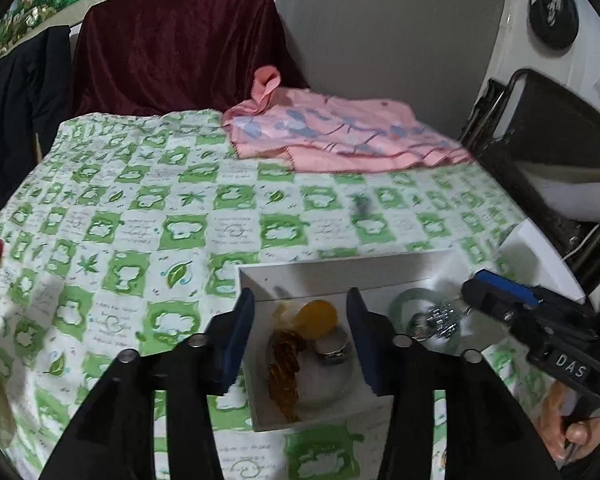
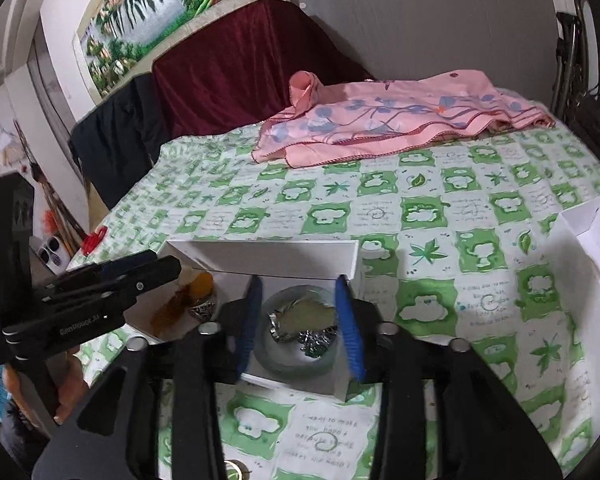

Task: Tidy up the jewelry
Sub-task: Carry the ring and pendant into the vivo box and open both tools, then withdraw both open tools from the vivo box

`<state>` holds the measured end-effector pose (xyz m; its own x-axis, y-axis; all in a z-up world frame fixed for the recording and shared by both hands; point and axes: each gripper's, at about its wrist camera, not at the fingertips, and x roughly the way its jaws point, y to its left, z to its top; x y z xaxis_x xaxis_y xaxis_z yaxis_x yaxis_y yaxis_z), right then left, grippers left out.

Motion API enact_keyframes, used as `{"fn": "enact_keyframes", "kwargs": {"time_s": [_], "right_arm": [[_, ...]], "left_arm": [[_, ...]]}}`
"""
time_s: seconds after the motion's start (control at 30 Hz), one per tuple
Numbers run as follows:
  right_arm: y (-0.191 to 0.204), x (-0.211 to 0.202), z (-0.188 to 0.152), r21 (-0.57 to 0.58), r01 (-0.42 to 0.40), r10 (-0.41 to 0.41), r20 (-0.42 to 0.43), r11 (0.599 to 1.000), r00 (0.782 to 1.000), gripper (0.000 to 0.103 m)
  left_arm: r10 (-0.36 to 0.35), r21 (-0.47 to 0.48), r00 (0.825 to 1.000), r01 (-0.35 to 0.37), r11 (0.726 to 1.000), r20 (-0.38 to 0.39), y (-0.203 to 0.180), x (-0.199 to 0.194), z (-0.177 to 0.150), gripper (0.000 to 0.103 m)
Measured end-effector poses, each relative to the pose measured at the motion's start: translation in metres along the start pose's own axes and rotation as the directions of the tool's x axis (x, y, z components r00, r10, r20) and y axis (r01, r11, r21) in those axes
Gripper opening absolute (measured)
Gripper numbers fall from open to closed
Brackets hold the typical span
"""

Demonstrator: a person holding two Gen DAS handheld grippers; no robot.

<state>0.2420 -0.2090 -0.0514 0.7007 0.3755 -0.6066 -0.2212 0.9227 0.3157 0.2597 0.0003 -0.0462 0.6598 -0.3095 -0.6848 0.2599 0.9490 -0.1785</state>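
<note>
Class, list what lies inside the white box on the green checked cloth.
Inside the white box: a yellow stone, a brown chain, a silver ring, a green bangle and a silver trinket. The gripper fingers hide parts of the floor.

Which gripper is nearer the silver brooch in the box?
Right. The right gripper brackets the silver brooch over the green bangle; the left gripper hovers over the neighbouring amber pieces.

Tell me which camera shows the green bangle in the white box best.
The right wrist view: the green bangle lies almost whole between the open right gripper fingers, silver jewelry on it. The left wrist view shows only part of the bangle, beside the left gripper, behind its finger and the right gripper.
</note>
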Motion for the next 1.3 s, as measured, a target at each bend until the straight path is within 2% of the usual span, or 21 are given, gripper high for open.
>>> {"fn": "enact_keyframes", "kwargs": {"time_s": [0.3, 0.57, 0.93, 1.3], "right_arm": [[-0.018, -0.016, 0.000, 0.070, -0.031, 0.027, 0.055, 0.997, 0.998, 0.046], [-0.027, -0.020, -0.004, 0.108, -0.013, 0.007, 0.062, 0.994, 0.998, 0.052], [-0.032, -0.022, -0.007, 0.123, -0.003, -0.005, 0.067, 0.992, 0.998, 0.055], [-0.030, -0.022, -0.010, 0.108, 0.023, -0.030, 0.068, 0.994, 0.997, 0.063]], "left_arm": [[0.018, -0.039, 0.999, -0.016, 0.999, 0.043, 0.008, -0.011, 0.000, 0.058], [0.051, -0.088, 0.998, -0.049, 0.995, 0.021, 0.025, -0.007, -0.006, 0.060], [0.094, -0.088, 0.996, -0.093, 0.992, 0.006, 0.030, -0.003, -0.009, 0.067], [0.120, -0.110, 0.993, -0.119, 0.987, 0.005, 0.036, -0.004, -0.011, 0.075]]}}
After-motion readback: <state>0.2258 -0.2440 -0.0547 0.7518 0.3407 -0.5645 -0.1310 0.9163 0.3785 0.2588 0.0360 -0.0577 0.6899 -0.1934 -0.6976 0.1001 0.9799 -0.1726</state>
